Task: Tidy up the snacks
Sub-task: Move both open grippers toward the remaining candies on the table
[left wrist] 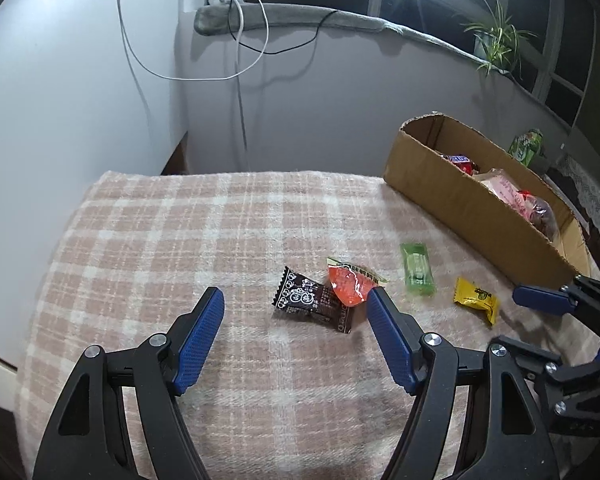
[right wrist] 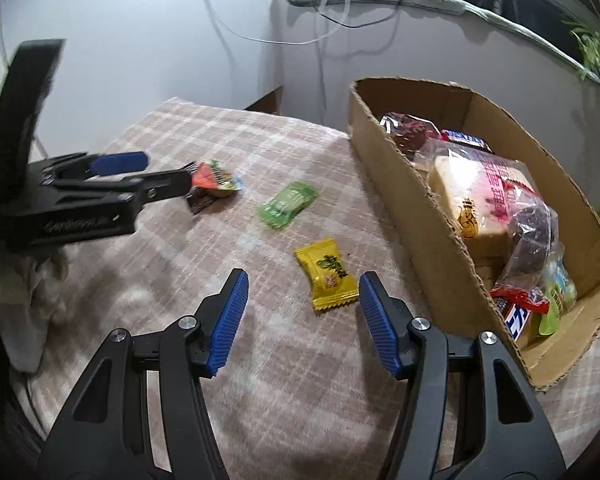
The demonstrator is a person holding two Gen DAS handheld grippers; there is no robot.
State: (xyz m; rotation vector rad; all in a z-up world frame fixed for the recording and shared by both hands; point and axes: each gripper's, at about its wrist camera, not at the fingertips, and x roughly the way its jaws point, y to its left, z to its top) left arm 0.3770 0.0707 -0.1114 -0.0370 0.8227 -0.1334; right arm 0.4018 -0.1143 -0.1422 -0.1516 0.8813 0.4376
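One yellow candy (right wrist: 327, 274), lengthwise toward hand-held gripper (right wrist: 300, 304)

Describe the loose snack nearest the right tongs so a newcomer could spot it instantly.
Start at the long cardboard box on the plaid blanket. Four small packets lie loose on the blanket to its left; the one closest to the box's near end, just ahead of the open right tongs, is the yellow candy packet. It is the only yellow one; its neighbours are green, orange-red and dark brown.
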